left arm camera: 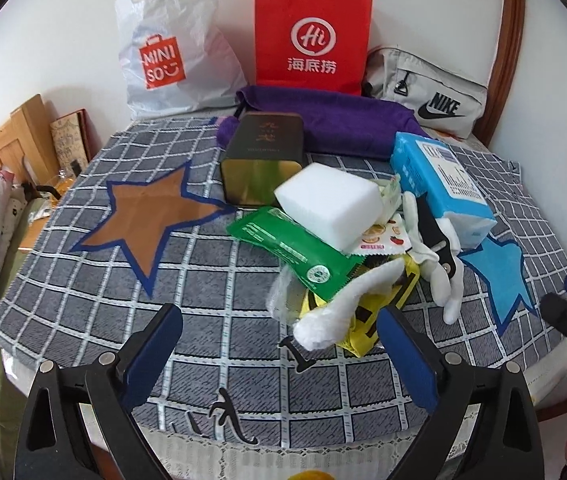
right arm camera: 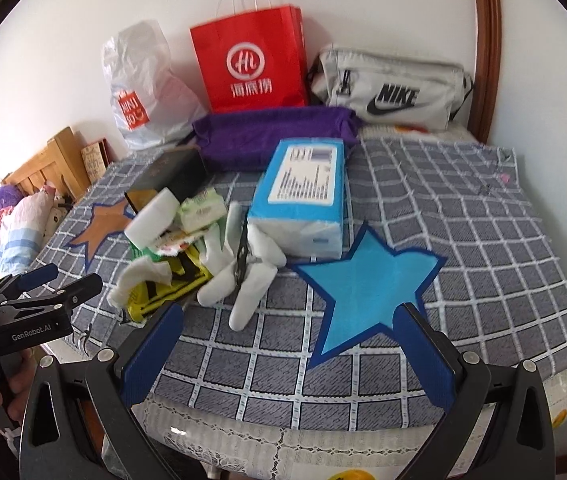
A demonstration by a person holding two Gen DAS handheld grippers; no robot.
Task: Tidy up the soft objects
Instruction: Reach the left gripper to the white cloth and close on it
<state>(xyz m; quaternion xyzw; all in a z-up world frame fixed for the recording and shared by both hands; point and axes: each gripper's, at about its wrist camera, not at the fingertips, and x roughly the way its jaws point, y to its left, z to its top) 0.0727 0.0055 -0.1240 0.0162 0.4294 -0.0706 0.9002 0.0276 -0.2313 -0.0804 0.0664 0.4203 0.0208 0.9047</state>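
While both claws hang wide and empty over the near table edge, the sorting looks barely begun — left gripper (left arm camera: 279,344) faces the heap, right gripper (right arm camera: 291,344) the blue star (right arm camera: 363,280). White glove (left arm camera: 439,268), sponge (left arm camera: 329,204) and tissue pack (left arm camera: 439,184) lie jumbled mid-cloth. Next — probably — a reach onto the nearest soft piece, though overlap blurs its edges.

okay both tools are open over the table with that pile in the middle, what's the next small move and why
Probably ease the left tool forward and down onto the white glove. Its jaws stand open and empty, and the glove is the nearest soft thing, lying loose on the yellow packet at the pile's front edge, so nothing must be shifted first.
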